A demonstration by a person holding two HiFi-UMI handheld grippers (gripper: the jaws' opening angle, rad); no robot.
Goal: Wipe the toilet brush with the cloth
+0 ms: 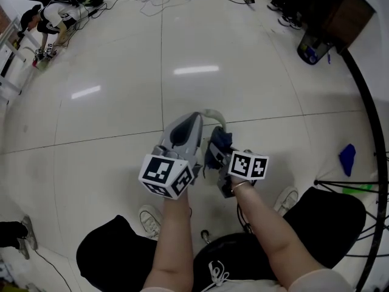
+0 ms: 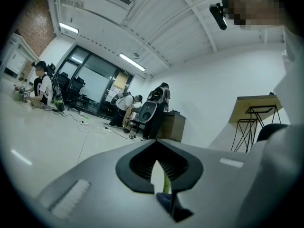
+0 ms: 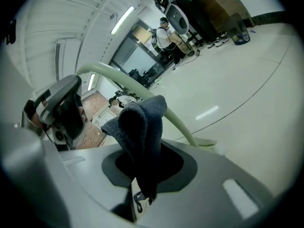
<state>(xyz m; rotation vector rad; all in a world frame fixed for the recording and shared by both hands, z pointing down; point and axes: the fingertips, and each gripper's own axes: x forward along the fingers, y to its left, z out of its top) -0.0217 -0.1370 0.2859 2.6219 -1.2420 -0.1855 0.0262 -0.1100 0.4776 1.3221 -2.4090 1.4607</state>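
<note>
L tongs (image 2: 160, 177) are pinched on the toilet brush (image 3: 176, 119) handle. Dark cloth (image 3: 140, 127) is gripped in R tongs (image 3: 141, 177), by the handle.

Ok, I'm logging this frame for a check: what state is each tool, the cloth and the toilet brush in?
toilet brush: held up off the floor by its pale green handle.
cloth: bunched, standing up from the jaws, against the handle.
left tool: shut on the toilet brush.
right tool: shut on the cloth.

Head view looks down; gripper views skim floor (image 1: 121, 72).
</note>
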